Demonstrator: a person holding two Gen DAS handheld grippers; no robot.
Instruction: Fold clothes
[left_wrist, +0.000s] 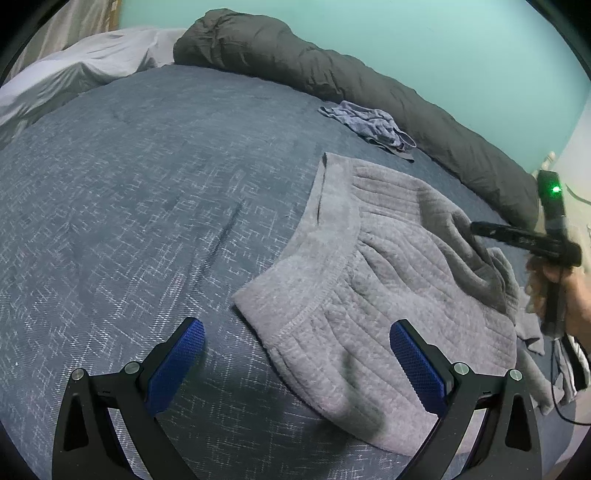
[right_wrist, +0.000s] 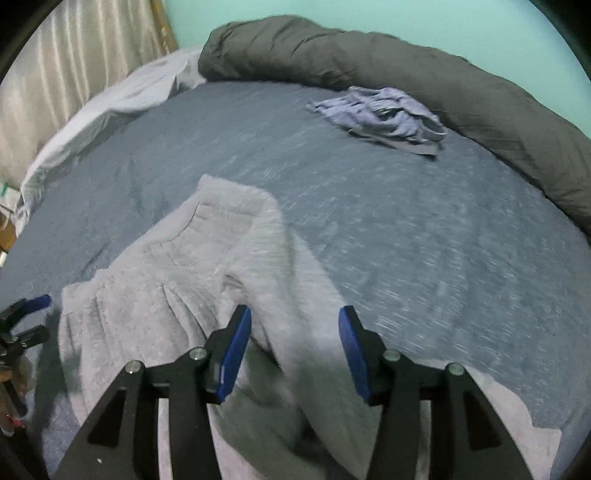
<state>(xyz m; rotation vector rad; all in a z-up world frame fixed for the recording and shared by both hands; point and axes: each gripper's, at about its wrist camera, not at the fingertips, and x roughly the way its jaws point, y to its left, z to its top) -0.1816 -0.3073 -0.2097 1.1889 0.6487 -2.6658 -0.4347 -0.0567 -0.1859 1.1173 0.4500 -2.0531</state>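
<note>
In the left wrist view, a grey fleece garment (left_wrist: 373, 280) is seen spread on the blue-grey bed cover (left_wrist: 147, 192), its stitched waistband turned toward the middle of the bed. The left tongs (left_wrist: 297, 363) are held wide apart above the garment's near edge, with nothing between the blue pads (left_wrist: 177, 363). At the right edge, the right tongs (left_wrist: 476, 229) are seen from the side at the garment's far folds, gripped by a hand (left_wrist: 561, 291); from here it cannot be told how they stand. A crumpled blue garment (left_wrist: 369, 125) lies further back, just beside a rolled dark duvet (left_wrist: 332, 74) along the green wall (left_wrist: 461, 55).

In the right wrist view, which is blurred, the right tongs (right_wrist: 295, 350) are released, spread over the grey fleece garment (right_wrist: 177, 295), gripping nothing. The left tongs (right_wrist: 26, 314) are partly visible at the left edge. White bedding (right_wrist: 110, 103) is seen near a curtain (right_wrist: 74, 66).
</note>
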